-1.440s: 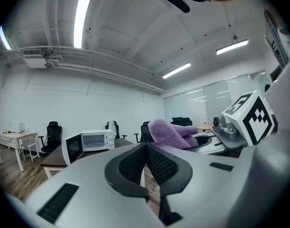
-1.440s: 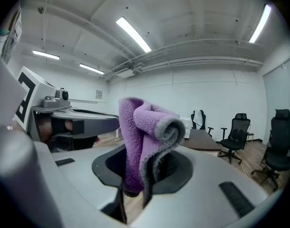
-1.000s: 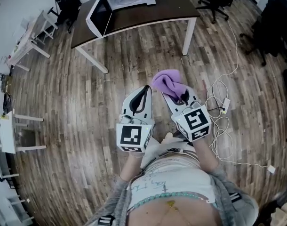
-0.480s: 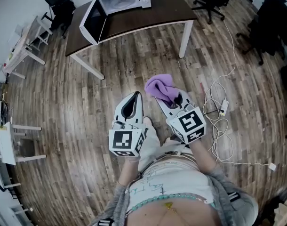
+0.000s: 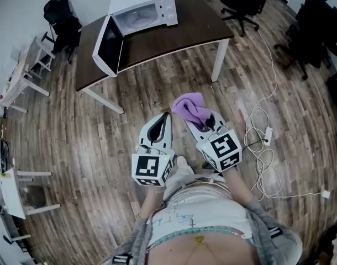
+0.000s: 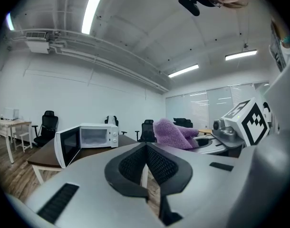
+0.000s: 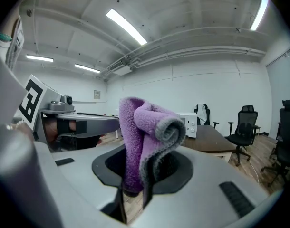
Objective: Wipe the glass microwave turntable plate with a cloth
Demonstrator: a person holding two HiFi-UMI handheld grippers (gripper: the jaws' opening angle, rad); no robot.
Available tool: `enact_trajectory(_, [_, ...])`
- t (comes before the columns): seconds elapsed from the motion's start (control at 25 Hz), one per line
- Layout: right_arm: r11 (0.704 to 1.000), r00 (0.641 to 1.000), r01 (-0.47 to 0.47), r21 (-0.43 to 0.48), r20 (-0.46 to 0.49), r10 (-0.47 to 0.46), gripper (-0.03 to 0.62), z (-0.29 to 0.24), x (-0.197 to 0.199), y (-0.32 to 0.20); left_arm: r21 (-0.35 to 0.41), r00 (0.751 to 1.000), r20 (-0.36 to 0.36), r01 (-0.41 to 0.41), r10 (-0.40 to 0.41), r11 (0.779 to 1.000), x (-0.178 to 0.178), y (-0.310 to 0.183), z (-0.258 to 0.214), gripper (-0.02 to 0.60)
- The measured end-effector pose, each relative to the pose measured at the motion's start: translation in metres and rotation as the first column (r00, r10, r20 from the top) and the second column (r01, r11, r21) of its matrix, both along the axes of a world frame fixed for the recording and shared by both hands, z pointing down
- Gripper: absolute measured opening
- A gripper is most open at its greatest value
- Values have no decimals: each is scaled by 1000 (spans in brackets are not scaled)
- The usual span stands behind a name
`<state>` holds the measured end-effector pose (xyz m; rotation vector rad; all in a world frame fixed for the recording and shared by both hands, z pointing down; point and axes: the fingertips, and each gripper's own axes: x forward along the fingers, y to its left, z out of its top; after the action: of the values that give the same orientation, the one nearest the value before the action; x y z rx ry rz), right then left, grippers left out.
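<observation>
A person stands on a wooden floor (image 5: 102, 131), seen from above, with a hand-held gripper in each hand, both pointing roughly level towards a dark desk (image 5: 174, 35). The right hand-held gripper (image 5: 197, 117) has its jaws clenched on a folded purple cloth (image 5: 189, 105), which stands up out of the jaws. The left hand-held gripper (image 5: 166, 116) is clamped together with nothing between its jaws. On the desk sits a white microwave (image 5: 143, 10) with its door (image 5: 105, 46) swung wide open to the left. The glass turntable plate is probably inside its cavity, though it is too small to make out. The microwave lies ahead and to the left of both grippers, well apart from them across bare floor. The empty left gripper is on the nearer side, while the cloth-bearing right one must cross further.
</observation>
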<state>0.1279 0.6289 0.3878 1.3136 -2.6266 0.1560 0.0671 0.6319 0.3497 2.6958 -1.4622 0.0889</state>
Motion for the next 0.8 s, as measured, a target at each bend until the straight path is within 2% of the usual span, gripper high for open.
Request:
enact_trajectory(0.48, [1000,1000,18,-11,23,-18,109,4,-75,-72,-31,1000,4,-10,10,999,-69,-69,7,11])
enact_trajectory(0.8, [999,1000,26,-27,9,-25,109,8,-89,-87,-41,1000,-18,1,-2,999,-84,-90,11,11])
